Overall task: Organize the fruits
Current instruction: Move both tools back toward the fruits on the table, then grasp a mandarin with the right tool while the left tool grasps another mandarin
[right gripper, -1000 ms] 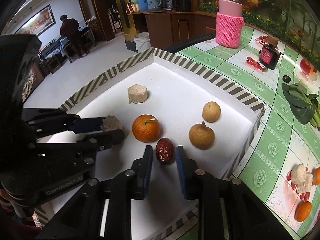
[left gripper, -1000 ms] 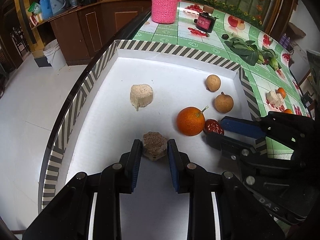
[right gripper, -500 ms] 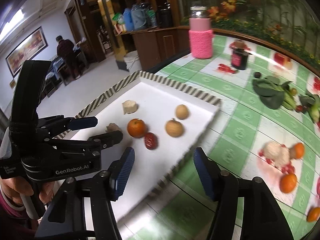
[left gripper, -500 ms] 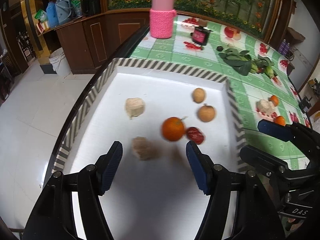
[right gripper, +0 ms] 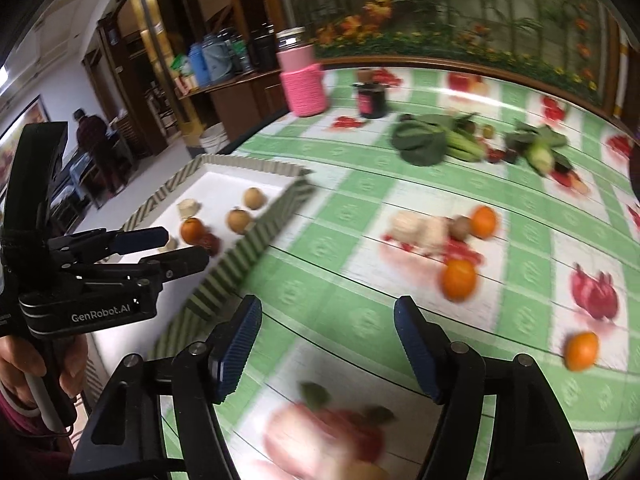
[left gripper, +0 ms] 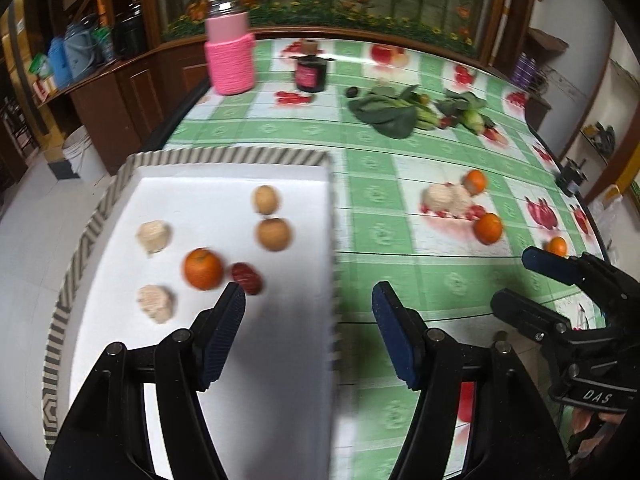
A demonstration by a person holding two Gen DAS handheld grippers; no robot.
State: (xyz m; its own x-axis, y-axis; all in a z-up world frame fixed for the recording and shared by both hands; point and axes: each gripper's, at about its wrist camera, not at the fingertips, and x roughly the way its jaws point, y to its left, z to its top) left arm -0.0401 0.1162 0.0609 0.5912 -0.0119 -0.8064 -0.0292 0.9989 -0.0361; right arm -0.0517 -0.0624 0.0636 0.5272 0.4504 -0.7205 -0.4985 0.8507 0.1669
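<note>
- The tray (left gripper: 332, 216) lies at the table's left edge; its striped rim (right gripper: 256, 248) stands up between the white floor and the green tablecloth (left gripper: 372, 280).
- In the tray: an orange (left gripper: 203, 269), a red date (left gripper: 247, 278) just beside it, two brown round fruits (left gripper: 272, 233) near each other toward the right rim, and two pale chunks (left gripper: 155, 303) on the left side. The near half of the tray floor is bare.
- On the cloth, well right of the tray, a loose pile — pale lumps (right gripper: 420, 228) with oranges (right gripper: 458, 280) near them, one more orange (right gripper: 581, 351) farther right. Open cloth lies between rim and pile.
- Left gripper (left gripper: 308, 336) hovers over the tray's right rim, jaws apart, nothing between them.
- Right gripper (right gripper: 328, 344) hangs over bare cloth, jaws opening, nothing between them.
- A second ago the left jaws pinched the near pale chunk and the right jaws pinched the date; both pieces now sit free on the tray floor, and both grippers have pulled back and swung right — the right one clear of the tray.
- Far end: pink jar (left gripper: 230, 60), dark jar (left gripper: 310, 74), greens (left gripper: 390, 116).
</note>
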